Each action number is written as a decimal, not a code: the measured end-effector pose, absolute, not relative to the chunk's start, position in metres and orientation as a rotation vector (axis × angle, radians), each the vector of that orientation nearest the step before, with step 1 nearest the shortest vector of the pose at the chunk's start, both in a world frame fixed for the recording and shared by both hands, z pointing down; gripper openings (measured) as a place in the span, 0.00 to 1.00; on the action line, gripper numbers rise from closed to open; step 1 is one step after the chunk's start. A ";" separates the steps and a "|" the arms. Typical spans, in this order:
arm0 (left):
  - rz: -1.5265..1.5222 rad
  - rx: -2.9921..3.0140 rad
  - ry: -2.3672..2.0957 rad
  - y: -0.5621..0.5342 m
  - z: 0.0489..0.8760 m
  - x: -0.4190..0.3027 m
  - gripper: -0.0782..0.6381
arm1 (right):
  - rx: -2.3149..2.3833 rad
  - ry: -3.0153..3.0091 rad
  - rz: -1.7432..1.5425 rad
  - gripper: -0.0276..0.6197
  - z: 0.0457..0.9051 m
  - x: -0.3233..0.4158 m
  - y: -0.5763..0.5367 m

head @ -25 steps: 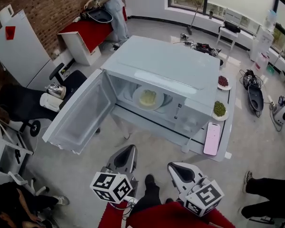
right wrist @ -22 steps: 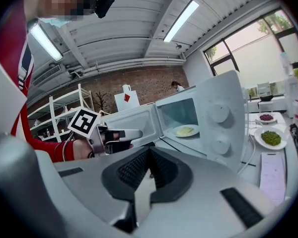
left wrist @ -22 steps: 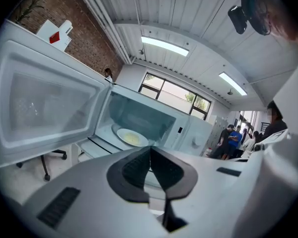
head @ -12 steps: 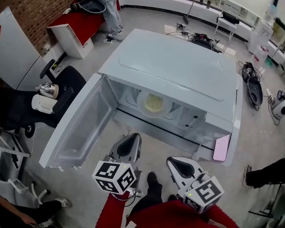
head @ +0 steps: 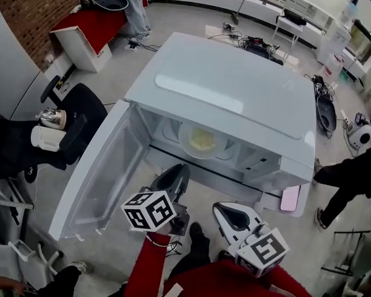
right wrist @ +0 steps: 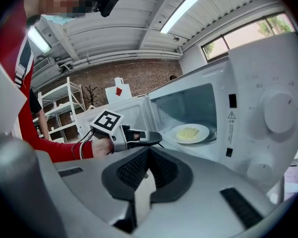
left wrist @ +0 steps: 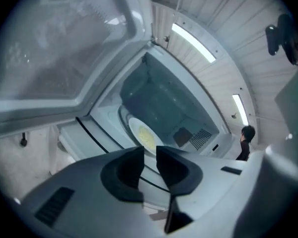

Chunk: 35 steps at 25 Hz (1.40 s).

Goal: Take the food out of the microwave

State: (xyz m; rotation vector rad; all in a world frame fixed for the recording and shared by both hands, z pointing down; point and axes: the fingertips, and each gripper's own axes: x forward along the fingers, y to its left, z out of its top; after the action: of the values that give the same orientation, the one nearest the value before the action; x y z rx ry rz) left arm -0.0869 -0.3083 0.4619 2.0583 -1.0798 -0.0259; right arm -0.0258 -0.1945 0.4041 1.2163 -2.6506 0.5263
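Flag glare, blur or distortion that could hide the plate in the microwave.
Head view: sharp, mild edge bending, soft sheen on the microwave top, plate readable in the shaded cavity. Left gripper view: strong fisheye, dark corners, dim bluish cavity, left claw covers the plate's lower edge. Right gripper view: also fisheye, plate well lit above the right claw.

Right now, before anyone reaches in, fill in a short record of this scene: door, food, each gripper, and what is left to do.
door: open, swung to the left of the microwave
food: yellow, on a white plate inside the microwave
left gripper: just outside the opening, pointing at the plate, jaws slightly apart, nothing between them
right gripper: outside the microwave, to the right of the left gripper, jaws together, nothing held
left to do: plate not yet touched or taken out
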 end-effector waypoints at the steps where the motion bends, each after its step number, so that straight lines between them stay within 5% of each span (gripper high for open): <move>1: -0.048 2.026 -1.056 -0.312 0.466 -0.086 0.23 | 1.221 -2.641 0.549 0.06 0.405 -0.027 -0.195; 24: -0.318 1.503 -0.793 -0.355 0.492 -0.052 0.26 | 1.208 -2.597 0.588 0.06 0.412 -0.033 -0.212; 35: -0.391 1.363 -0.813 -0.353 0.496 -0.055 0.14 | 1.223 -2.588 0.610 0.06 0.414 -0.025 -0.205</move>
State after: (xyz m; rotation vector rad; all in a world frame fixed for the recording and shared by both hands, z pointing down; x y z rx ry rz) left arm -0.0550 -0.3533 0.4955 1.3633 -0.8133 -0.3911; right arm -0.0250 -0.2047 0.4141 1.2229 -2.5883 0.6104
